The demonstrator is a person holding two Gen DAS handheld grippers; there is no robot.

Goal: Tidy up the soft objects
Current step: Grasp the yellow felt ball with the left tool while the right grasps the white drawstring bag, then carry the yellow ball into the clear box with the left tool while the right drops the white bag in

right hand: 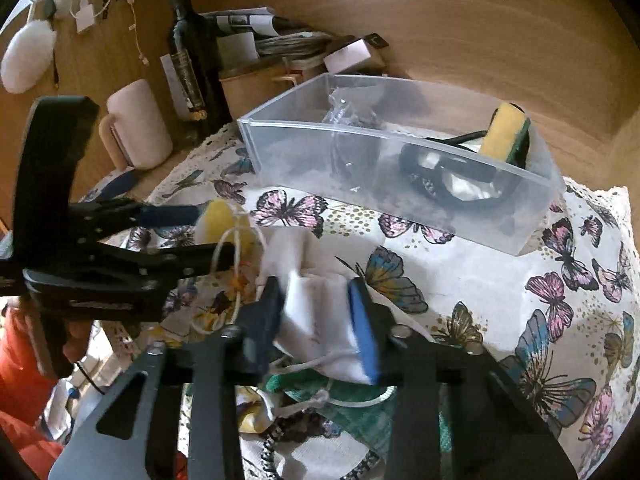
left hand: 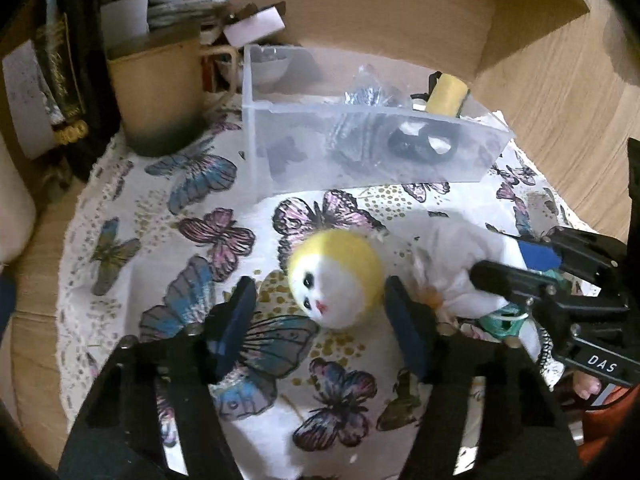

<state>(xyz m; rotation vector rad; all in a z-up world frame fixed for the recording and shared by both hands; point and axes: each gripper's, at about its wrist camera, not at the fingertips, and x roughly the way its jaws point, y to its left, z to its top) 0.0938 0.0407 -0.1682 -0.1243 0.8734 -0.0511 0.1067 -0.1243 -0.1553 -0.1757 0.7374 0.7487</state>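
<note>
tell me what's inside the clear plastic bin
The clear plastic bin holds a yellow-and-green sponge on edge, a black strap-like item and crinkled clear plastic wrap. What lies beneath them is hidden.

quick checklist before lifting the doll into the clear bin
1. Left gripper jaws around the doll's head: ok, but a gap shows on the near side, so not gripping yet.
2. Right gripper jaws pressing the doll's white body: ok.
3. Doll's loose string free of the left gripper: cannot tell.
4. Room in the clear bin at its near end: ok.
5. Butterfly cloth not pinched: cannot tell.
</note>
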